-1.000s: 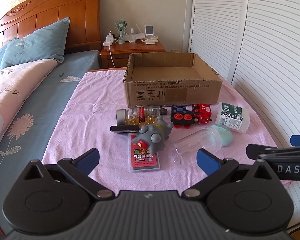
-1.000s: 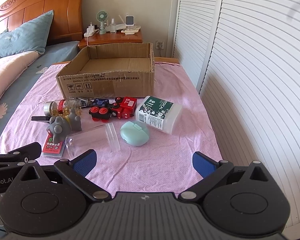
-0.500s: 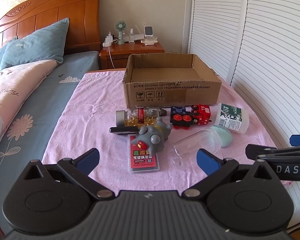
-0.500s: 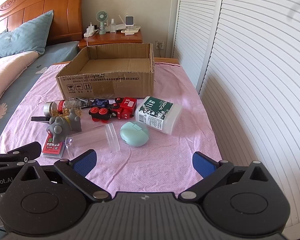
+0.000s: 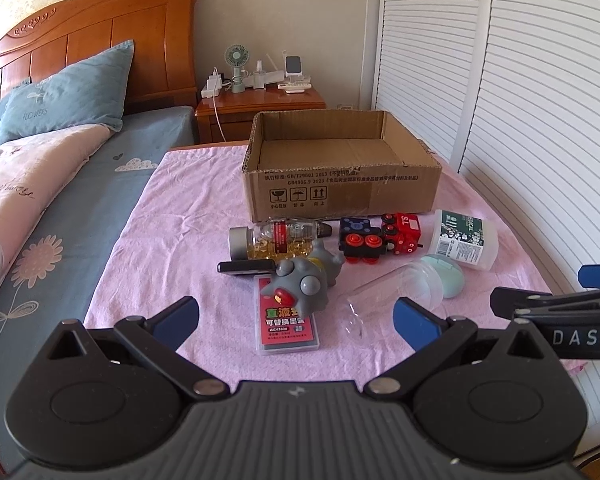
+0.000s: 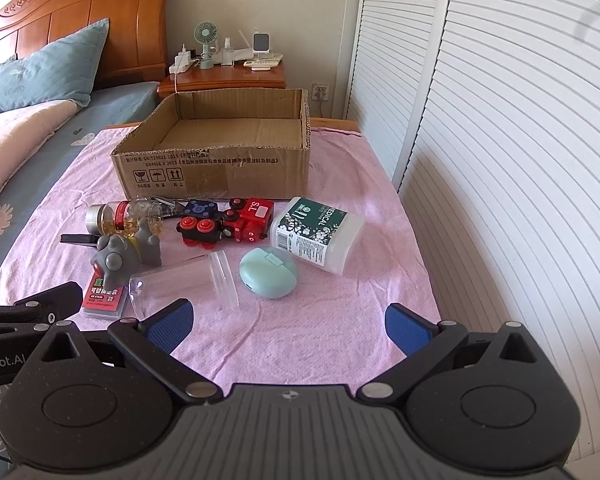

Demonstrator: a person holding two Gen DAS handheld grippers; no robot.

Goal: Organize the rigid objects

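**Both grippers wide open, short of the clutter on the pink cloth**

Left gripper [image 5: 296, 316] held low over the near edge of the pink cloth [image 5: 172, 248], jaws spread wide, nothing between the blue pads. Right gripper [image 6: 286, 322] likewise over the near edge, further toward the right side, jaws spread and empty. Seen side by side: part of the right gripper at the right of the left wrist view, part of the left one at the left of the right wrist view.

Open cardboard box [image 5: 340, 184] standing at the far middle of the cloth, nothing visible inside. Just in front of its near wall, a row of things: clear bottle with yellow capsules [image 5: 276, 238] lying on its side, toy train in red and dark blue [image 5: 380, 236] to its right, white tub with a green flowered label [image 5: 462, 240] tipped over toward the right edge.

Nearer the grippers: grey toy figure [image 5: 304, 280] lying partly on a flat red refill pack [image 5: 286, 326], a black flat object [image 5: 246, 268] touching its left side. Clear plastic cup [image 6: 184, 284] on its side just right of the pack, mint-green round case [image 6: 268, 274] beside it, close to the tub.

Bed with a blue pillow [image 5: 66, 96] along the left side; wooden nightstand [image 5: 260, 106] beyond the box; white louvred doors [image 6: 520, 140] along the right.
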